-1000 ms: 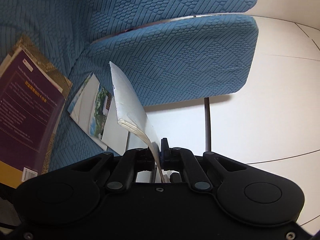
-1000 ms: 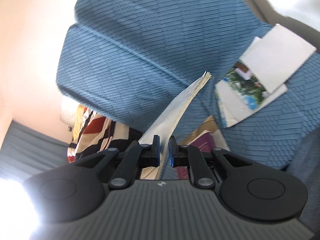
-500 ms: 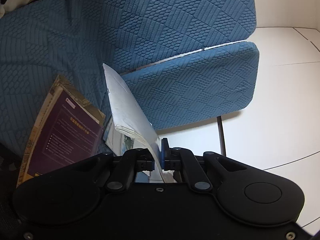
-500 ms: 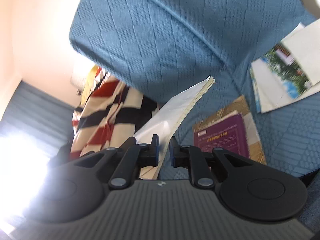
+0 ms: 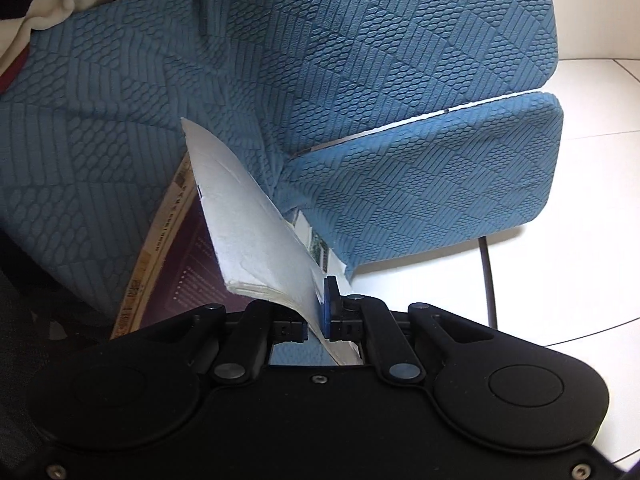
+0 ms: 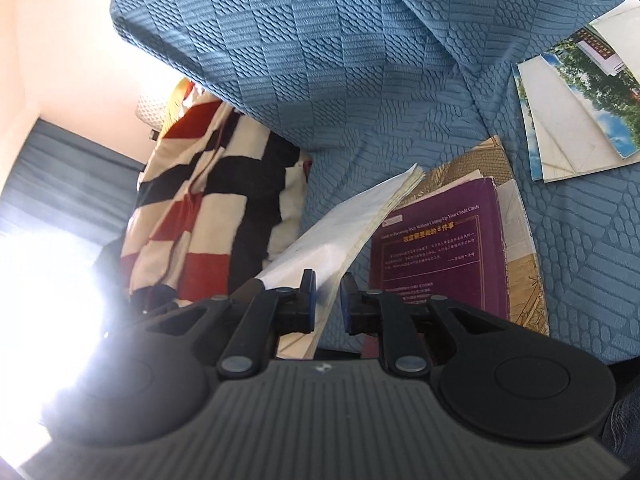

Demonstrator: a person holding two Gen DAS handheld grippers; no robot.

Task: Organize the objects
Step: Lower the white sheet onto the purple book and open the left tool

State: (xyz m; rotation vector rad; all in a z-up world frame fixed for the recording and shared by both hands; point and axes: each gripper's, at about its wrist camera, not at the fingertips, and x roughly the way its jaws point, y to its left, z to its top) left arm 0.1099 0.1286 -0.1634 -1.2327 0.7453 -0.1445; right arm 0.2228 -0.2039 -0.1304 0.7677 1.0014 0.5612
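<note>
The left tool (image 5: 316, 312) is clenched on the lower edge of a white booklet (image 5: 248, 224), which rises toward 11 o'clock over the blue sofa (image 5: 360, 60). In the right view the right tool (image 6: 327, 300) stands slightly parted, the same booklet (image 6: 344, 228) touching only the pad (image 6: 310, 288) at 9 o'clock. A purple book (image 6: 440, 256) lies on a tan one (image 6: 524, 276) at 2 o'clock, brochures (image 6: 576, 120) farther off, a striped blanket (image 6: 208, 200) at 10 o'clock.
</note>
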